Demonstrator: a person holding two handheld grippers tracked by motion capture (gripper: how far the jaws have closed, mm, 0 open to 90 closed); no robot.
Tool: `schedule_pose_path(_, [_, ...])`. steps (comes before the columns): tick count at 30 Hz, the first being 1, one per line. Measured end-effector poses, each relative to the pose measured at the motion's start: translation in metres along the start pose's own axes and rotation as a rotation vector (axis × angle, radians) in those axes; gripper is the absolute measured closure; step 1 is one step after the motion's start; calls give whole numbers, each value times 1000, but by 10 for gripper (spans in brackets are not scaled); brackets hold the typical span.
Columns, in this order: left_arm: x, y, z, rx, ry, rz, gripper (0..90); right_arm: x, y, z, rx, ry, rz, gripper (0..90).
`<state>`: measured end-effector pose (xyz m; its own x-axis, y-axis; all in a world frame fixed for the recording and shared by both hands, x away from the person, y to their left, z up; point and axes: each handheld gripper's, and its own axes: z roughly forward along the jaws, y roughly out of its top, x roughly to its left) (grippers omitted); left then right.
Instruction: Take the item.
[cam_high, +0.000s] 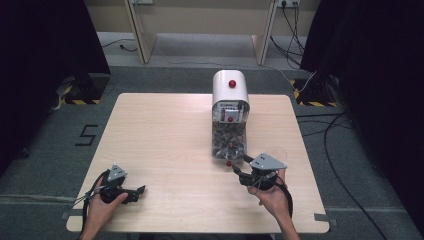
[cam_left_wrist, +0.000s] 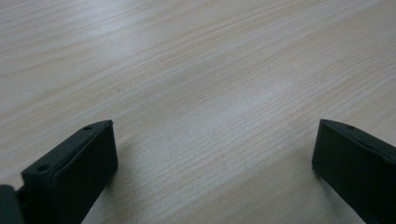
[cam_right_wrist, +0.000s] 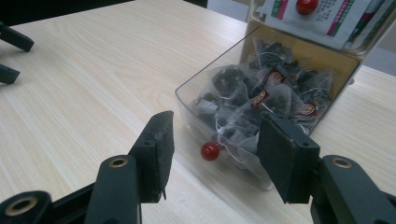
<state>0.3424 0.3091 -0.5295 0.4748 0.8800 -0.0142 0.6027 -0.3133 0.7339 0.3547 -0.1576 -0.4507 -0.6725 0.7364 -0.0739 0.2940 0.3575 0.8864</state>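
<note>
Drawer (cam_right_wrist: 196, 93) pulled out, full of tea bags (cam_right_wrist: 261, 100).

High view above table (cam_high: 165, 150); gripper views low, close; drawer (cam_right_wrist: 224, 107) shared with right.

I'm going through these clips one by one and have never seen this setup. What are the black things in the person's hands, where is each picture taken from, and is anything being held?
A person holds a hand-held grasping tool in each hand. The high view looks down on the wooden table. The other two pictures come from cameras riding on each tool, looking along its black jaws. The left tool rests open over bare table, holding nothing. The right tool is open too, jaws either side of a small red knob on a clear drawer full of tea bags, pulled out of a white dispenser. It grips nothing.
</note>
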Motion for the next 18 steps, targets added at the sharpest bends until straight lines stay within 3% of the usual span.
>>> schedule_pose_path(18, [0, 0, 0, 0, 0, 0, 0, 18, -26, 7, 47, 40, -8, 419])
